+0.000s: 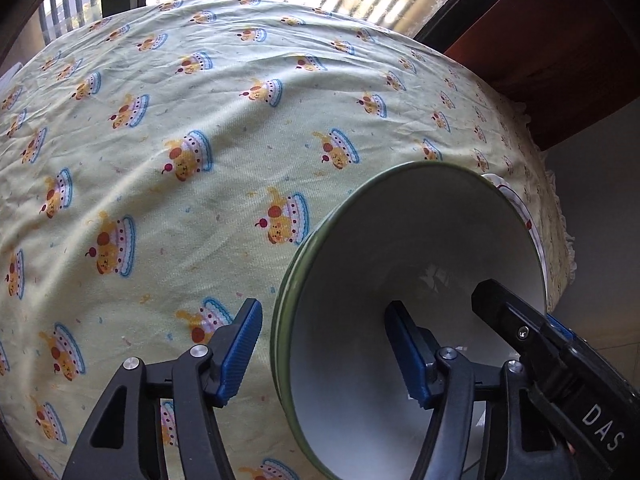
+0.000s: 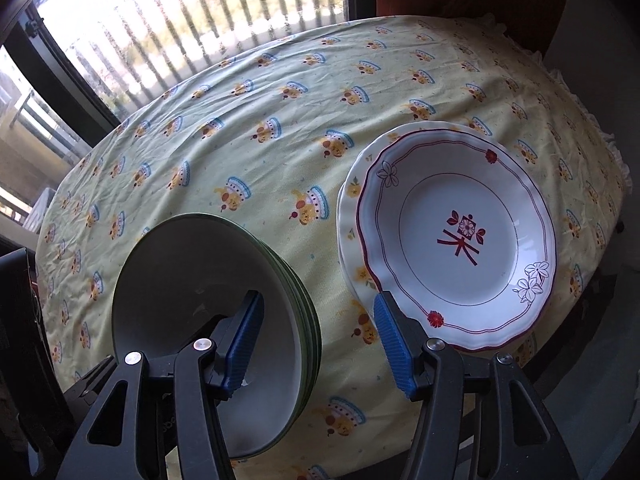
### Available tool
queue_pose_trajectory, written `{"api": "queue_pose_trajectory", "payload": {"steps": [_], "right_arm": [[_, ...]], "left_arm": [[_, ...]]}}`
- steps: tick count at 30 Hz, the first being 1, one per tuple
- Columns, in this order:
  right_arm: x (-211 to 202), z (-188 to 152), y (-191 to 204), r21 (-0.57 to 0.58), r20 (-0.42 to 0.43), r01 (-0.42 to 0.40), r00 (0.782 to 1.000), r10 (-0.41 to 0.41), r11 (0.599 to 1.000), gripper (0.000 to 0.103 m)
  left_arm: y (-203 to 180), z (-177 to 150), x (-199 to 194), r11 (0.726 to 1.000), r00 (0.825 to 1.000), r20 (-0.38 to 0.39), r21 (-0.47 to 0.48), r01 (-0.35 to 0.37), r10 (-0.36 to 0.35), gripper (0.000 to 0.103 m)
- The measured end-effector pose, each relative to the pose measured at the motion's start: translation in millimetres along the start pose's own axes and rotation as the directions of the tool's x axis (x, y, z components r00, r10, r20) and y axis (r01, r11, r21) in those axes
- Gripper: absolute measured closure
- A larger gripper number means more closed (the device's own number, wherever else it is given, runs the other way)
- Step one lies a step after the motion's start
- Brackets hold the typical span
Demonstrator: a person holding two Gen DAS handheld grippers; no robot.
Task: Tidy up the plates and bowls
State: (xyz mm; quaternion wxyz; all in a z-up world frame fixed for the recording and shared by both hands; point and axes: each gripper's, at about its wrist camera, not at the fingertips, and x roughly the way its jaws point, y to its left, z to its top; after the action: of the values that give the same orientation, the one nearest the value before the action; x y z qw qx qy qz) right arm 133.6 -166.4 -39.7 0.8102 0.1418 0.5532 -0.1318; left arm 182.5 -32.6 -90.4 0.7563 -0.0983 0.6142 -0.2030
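A stack of green-rimmed bowls (image 2: 180,280), white inside, stands on the tablecloth; in the left wrist view its top bowl (image 1: 400,240) fills the lower right. My left gripper (image 1: 324,352) is open and straddles that bowl's left rim, one blue pad outside and one inside, neither pressing. My right gripper (image 2: 318,346) is open too, its left pad over the bowl's inside and its right pad near the edge of a white plate with red flowers (image 2: 460,240). That plate lies on a yellow-patterned plate (image 2: 352,200). A black finger of the right gripper (image 1: 512,320) reaches over the bowl's right rim.
A pale green tablecloth (image 1: 200,120) with a cake print covers the round table (image 2: 280,120). A barred window (image 2: 200,20) runs behind the far edge. A reddish-brown wooden chair back (image 1: 560,40) stands at the far right, past the frilled cloth edge.
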Motion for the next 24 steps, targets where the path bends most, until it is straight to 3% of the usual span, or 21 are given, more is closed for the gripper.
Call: {"api": "queue_pose_trajectory", "payload": {"steps": [4,12,24], "right_arm": [[-2.0,1.9,0.8,-0.011,0.009,0.011,1.0,-0.011,1.0,0.042],[8.4,8.3,-1.8,-0.032,-0.012,-0.053,0.999,0.052,0.998,0.042],[33.5,22.6,-0.5,-0.143,-0.113,-0.256,0.964,0.241,0.956,0.047]], "left_arm": [[-3.4,0.0,-1.1,1.0,1.0,0.001,0.0,0.013,-0.013,0.048],[-8.5,-0.1,0.3,0.999,0.999,0.013,-0.015,-0.031,0.031,0.047],[-18.3,-5.7,-3.4,0.976,0.981,0.049,-0.122,-0.181,0.188,0.048]]}}
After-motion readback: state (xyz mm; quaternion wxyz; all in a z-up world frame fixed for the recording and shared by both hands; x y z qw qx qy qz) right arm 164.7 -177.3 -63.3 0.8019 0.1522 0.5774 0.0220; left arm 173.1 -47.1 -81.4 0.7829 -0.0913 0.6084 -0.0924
